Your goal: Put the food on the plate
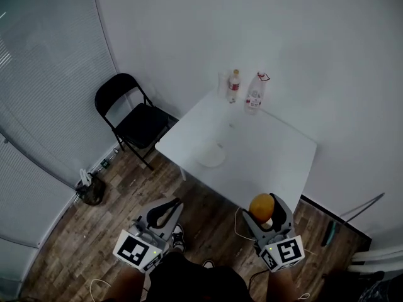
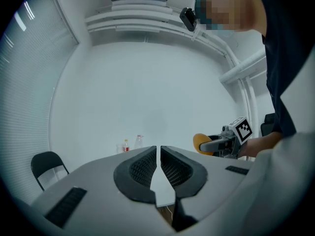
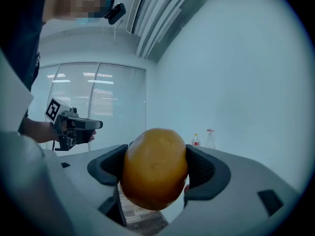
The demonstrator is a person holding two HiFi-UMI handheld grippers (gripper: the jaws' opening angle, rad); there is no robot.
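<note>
Right gripper fingers pinch a round orange fruit; left gripper fingers pressed together. Risk: released high, the fruit could roll off the white round plate at its 11 o'clock.

The left tool had its jaws closed together with nothing between them. At right, the right tool gripped an orange-coloured food item. Two bottles stood beyond the jaws. A black folding chair stood at far left.
</note>
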